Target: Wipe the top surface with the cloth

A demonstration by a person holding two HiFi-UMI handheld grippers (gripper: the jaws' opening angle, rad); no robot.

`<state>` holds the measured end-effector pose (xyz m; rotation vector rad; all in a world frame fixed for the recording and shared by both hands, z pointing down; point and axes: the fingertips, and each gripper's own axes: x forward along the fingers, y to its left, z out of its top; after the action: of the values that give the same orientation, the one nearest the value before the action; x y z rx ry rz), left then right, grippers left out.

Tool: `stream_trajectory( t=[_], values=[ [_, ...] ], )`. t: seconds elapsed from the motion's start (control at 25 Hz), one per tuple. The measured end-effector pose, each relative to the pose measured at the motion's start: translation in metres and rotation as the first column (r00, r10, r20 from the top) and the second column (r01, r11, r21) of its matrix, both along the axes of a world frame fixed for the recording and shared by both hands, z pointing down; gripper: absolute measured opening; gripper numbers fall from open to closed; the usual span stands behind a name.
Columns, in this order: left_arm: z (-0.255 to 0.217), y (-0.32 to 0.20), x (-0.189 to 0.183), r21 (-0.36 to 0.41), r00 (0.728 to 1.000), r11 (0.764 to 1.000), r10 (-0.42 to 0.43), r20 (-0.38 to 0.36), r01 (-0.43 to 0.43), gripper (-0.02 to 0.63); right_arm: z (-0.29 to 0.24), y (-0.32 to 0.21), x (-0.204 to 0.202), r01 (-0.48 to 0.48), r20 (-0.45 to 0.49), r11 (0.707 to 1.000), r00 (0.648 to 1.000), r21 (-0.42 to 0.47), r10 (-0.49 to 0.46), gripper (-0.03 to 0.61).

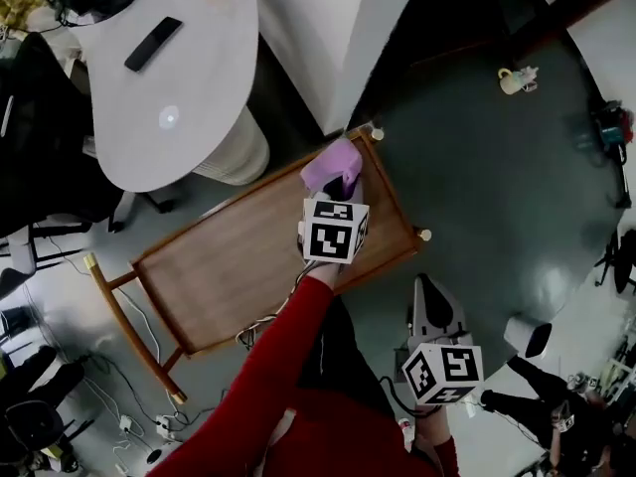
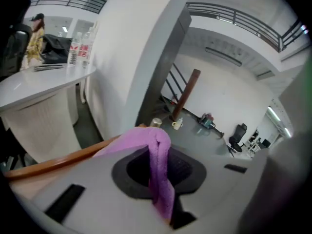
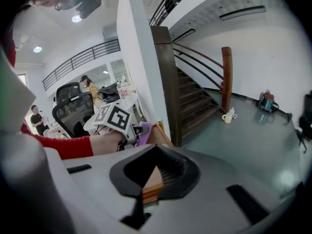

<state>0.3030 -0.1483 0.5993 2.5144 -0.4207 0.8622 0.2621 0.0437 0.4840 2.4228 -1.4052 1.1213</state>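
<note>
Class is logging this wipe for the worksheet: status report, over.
Left gripper shut on purple cloth, at far corner of wooden top. Right gripper shut, empty, held off to the side. Nothing else on the wooden top.

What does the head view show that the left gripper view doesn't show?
Only the head view shows the whole wooden table top, the right gripper, the red sleeve and a flat black thing on the white table. Only the left gripper view shows the balcony railing high up and, up close, the purple cloth pinched in the left gripper. Both show the cloth, the wooden rim and a mug on the floor.
</note>
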Motion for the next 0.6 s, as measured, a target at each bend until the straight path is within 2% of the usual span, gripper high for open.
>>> stream_trajectory(
  t=[0.08, 0.16, 0.24, 0.36, 0.48, 0.52, 0.6],
  values=[
    [-0.006, 0.006, 0.014, -0.033, 0.999, 0.998, 0.051, -0.005, -0.051, 0.049, -0.012, 0.004, -0.011, -0.045, -0.001, 0.999, 0.999, -0.020, 0.045, 0.003],
    [-0.012, 0.010, 0.010, -0.055, 0.996, 0.994, 0.092, 0.002, -0.092, 0.048, -0.025, 0.006, -0.029, -0.077, -0.001, 0.997, 0.997, -0.031, 0.077, 0.003],
    [-0.018, 0.005, 0.001, -0.046, 0.996, 0.995, 0.090, -0.002, -0.090, 0.048, -0.028, 0.003, -0.038, -0.066, 0.001, 0.998, 0.998, -0.019, 0.066, 0.003],
    [-0.031, -0.013, -0.016, 0.005, 1.000, 1.000, -0.013, -0.027, 0.013, 0.048, -0.017, -0.007, -0.022, 0.038, 0.008, 0.999, 0.999, 0.023, -0.038, 0.003],
    [-0.057, -0.025, -0.045, 0.042, 0.991, 0.991, -0.126, -0.041, 0.127, 0.049, -0.016, -0.023, 0.000, 0.153, 0.006, 0.987, 0.988, 0.048, -0.153, 0.003],
    [-0.069, -0.038, -0.066, 0.063, 0.983, 0.981, -0.180, -0.044, 0.182, 0.049, -0.017, -0.038, 0.003, 0.212, 0.006, 0.975, 0.977, 0.063, -0.212, 0.003],
    [-0.094, -0.069, -0.125, 0.118, 0.953, 0.946, -0.298, -0.048, 0.301, 0.049, -0.020, -0.077, -0.005, 0.334, 0.005, 0.938, 0.942, 0.092, -0.336, 0.003]
  ],
)
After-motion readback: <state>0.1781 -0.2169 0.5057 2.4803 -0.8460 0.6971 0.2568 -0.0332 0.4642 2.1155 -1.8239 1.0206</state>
